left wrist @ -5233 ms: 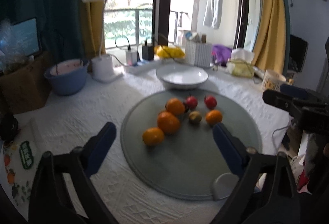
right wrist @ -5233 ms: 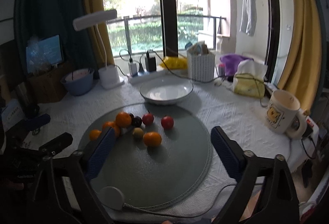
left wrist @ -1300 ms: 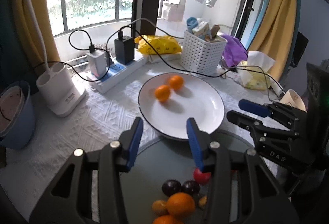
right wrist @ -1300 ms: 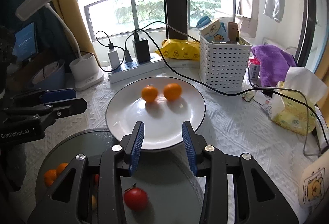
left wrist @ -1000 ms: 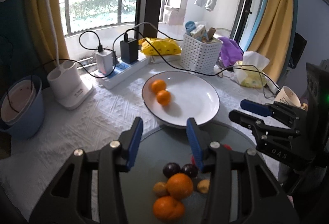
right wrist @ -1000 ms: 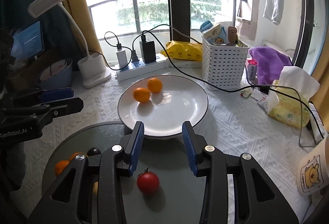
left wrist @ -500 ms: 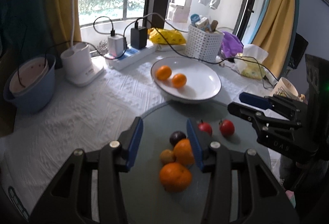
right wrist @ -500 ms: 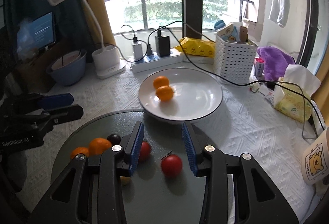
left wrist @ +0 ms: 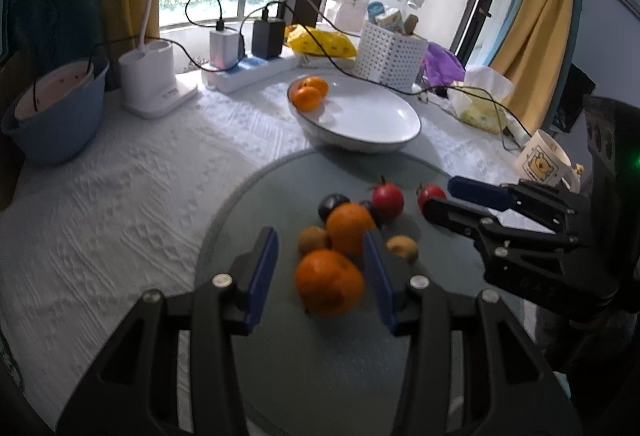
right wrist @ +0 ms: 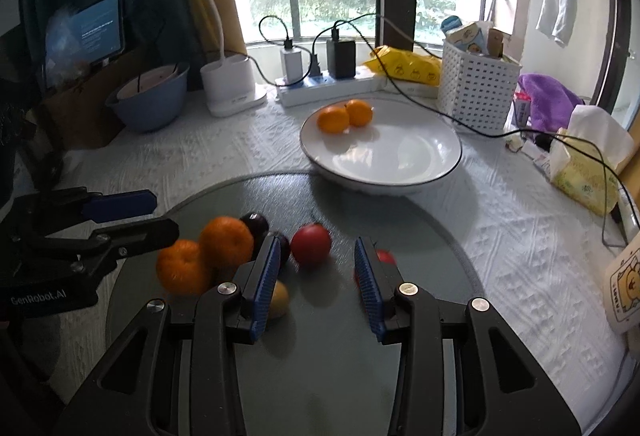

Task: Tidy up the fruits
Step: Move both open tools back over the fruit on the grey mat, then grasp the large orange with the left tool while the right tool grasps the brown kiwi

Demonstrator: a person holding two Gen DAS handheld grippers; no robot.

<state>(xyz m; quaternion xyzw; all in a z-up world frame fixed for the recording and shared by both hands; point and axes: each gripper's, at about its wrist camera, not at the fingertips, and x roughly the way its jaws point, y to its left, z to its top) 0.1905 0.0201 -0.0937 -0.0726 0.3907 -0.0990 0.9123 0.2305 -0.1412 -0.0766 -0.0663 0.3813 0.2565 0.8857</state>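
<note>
A round grey mat (left wrist: 320,356) holds two oranges, two red fruits, dark plums and small brown kiwis. My left gripper (left wrist: 319,238) hangs low over it, open, its blue fingers (left wrist: 262,268) on either side of the near orange (left wrist: 328,282) without pressing it. A second orange (left wrist: 348,226) lies just beyond. My right gripper (right wrist: 316,250) is open with bare mat between its fingers. One red fruit (right wrist: 311,244) lies just past its tips, another (right wrist: 385,257) peeks from behind its right finger. Two more oranges (right wrist: 344,118) rest at the back of the white plate (right wrist: 400,160).
Behind the plate stand a white basket (right wrist: 476,96), a power strip (right wrist: 324,86) with trailing cables, a lamp base (right wrist: 232,82) and a blue bowl (right wrist: 148,100). To the right are a tissue pack (right wrist: 588,164) and a mug (left wrist: 544,160).
Both grippers have drawn back from the plate and come down over the mat, so the loose fruit now sits at their fingertips. Jaw widths look the same.
</note>
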